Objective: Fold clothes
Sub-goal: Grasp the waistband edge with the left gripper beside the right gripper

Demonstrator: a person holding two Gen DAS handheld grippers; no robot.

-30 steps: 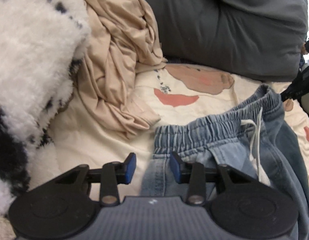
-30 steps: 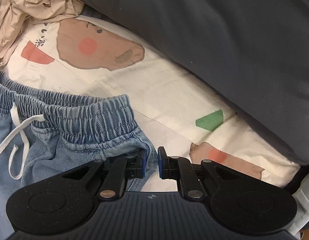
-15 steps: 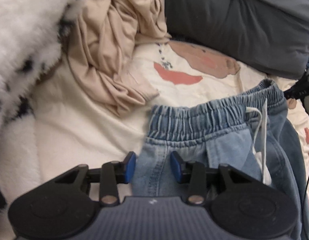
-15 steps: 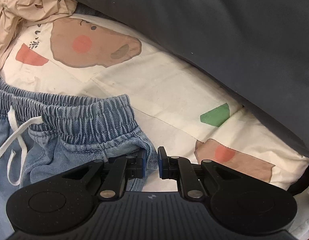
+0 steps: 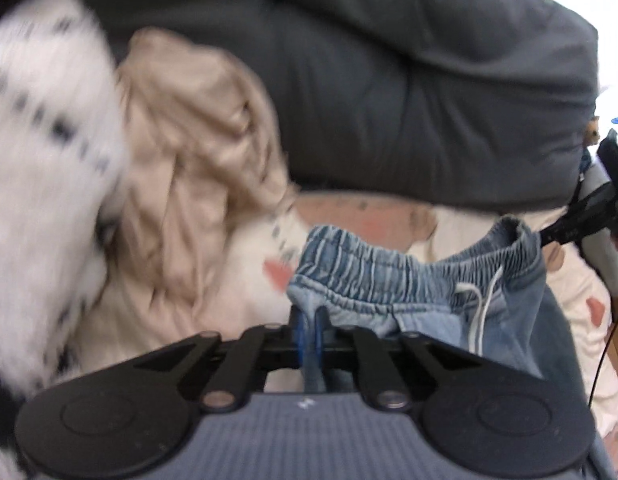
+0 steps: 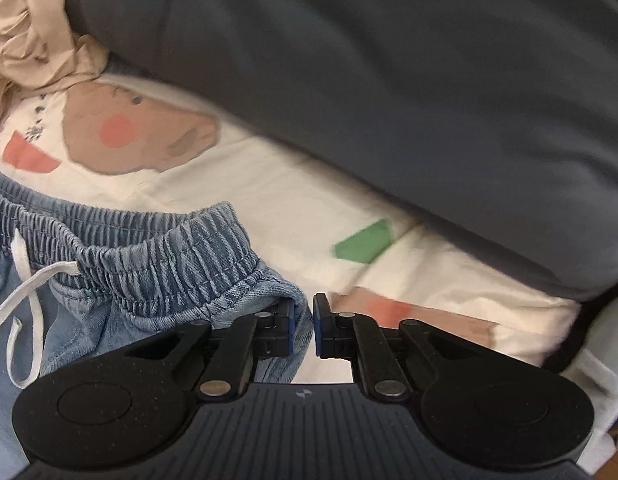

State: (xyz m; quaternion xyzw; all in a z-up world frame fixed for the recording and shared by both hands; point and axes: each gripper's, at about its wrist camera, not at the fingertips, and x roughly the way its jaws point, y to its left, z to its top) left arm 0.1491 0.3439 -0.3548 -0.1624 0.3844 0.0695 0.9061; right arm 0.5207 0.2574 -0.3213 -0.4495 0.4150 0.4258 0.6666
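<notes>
Light-blue denim jeans [image 5: 389, 276] with an elastic waistband and a white drawstring [image 6: 29, 280] lie on a cream printed bedsheet [image 6: 269, 196]. In the left wrist view my left gripper [image 5: 307, 328] is shut on the waistband's left corner, and a fold of denim is pinched between the blue pads. My right gripper [image 6: 301, 326] is shut on the denim just below the right corner of the jeans [image 6: 169, 264]. The waistband sags between the two corners, lifted off the sheet. The right gripper's fingers [image 5: 565, 232] show at the far right. The legs are hidden.
A crumpled beige garment [image 5: 197, 152] lies left of the jeans, also at top left in the right wrist view [image 6: 29, 40]. A fluffy white, black-spotted blanket [image 5: 41, 200] fills the far left. A dark grey duvet [image 5: 389, 92] bulks along the back [image 6: 389, 80].
The left gripper's jaws came together on the waistband's left corner and rose with it. The right jaws tightened a little on the right corner. The waistband has lifted off the sheet.
</notes>
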